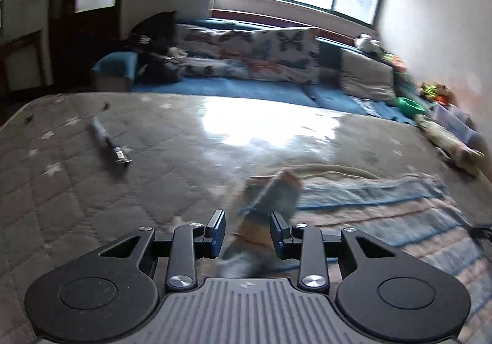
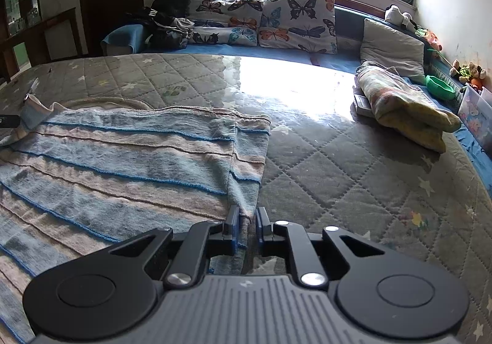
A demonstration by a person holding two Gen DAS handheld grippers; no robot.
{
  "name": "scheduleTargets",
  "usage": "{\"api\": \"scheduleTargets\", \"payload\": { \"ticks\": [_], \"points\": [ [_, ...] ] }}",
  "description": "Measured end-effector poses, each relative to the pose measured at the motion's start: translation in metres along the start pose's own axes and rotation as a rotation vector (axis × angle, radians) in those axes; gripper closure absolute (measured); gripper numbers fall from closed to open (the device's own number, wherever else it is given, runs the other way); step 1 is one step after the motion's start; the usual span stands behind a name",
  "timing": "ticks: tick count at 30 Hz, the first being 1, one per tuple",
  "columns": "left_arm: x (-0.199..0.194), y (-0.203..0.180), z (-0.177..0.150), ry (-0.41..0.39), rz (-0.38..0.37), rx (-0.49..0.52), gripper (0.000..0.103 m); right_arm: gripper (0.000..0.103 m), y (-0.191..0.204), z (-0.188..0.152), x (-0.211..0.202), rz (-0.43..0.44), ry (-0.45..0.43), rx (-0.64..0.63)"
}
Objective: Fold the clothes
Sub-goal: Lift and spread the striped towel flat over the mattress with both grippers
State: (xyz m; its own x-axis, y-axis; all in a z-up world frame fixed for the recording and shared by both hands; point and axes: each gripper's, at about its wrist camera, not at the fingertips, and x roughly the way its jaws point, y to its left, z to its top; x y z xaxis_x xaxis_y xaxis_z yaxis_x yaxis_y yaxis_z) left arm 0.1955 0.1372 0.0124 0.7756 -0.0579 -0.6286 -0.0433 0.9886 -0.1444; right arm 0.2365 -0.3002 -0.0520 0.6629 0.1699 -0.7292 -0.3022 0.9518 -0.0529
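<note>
A knit garment with blue and pink stripes lies spread flat on the quilted grey mattress. My right gripper is at its near right edge, jaws nearly together and pinching a raised fold of the cloth. In the left wrist view the same garment stretches off to the right. My left gripper grips a blurred, bunched corner that rises between its blue pads. The right wrist view shows that corner lifted off the mattress at the far left.
A black pen-like object lies on the mattress to the left. At the right side a folded pastel bundle rests beside a green bowl. Butterfly pillows and a grey cushion line the blue bench under the window.
</note>
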Motion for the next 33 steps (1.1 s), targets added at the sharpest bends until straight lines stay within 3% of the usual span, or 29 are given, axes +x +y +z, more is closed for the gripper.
{"api": "scheduleTargets", "payload": {
  "ticks": [3,7,8,9,12,16,19,25,29,33],
  "points": [
    [0.008,-0.001,0.001,0.023,-0.003,0.025,0.06,0.091,0.0,0.0,0.0,0.001,0.0,0.002],
    [0.016,-0.012,0.0,0.035,-0.03,0.08,0.061,0.091,-0.001,0.0,0.0,0.0,0.001,0.002],
    [0.018,-0.014,0.0,0.038,-0.035,0.093,0.066,0.091,-0.001,0.0,0.0,-0.001,0.001,0.001],
    [0.019,-0.016,0.0,0.041,-0.039,0.104,0.087,0.091,-0.001,0.0,0.0,-0.001,0.002,-0.001],
    [0.018,-0.012,0.002,0.024,-0.005,0.107,0.097,0.092,-0.001,0.001,0.0,-0.002,0.001,-0.004],
    [0.021,0.004,0.01,0.005,0.115,0.066,0.098,0.097,0.0,0.002,0.003,-0.01,-0.007,-0.011],
    [0.026,0.009,0.009,0.008,0.164,0.072,0.098,0.098,0.002,0.002,0.006,-0.023,-0.017,-0.022],
    [0.041,0.025,0.019,0.05,0.106,-0.058,0.094,0.1,0.005,0.006,0.013,-0.071,-0.03,-0.054],
    [0.05,0.026,0.026,0.04,0.172,-0.018,0.095,0.1,-0.001,0.01,0.018,-0.106,-0.017,-0.038],
    [0.05,0.028,0.029,0.039,0.177,-0.01,0.094,0.097,-0.02,0.02,0.02,-0.05,-0.012,0.07]
  ]
}}
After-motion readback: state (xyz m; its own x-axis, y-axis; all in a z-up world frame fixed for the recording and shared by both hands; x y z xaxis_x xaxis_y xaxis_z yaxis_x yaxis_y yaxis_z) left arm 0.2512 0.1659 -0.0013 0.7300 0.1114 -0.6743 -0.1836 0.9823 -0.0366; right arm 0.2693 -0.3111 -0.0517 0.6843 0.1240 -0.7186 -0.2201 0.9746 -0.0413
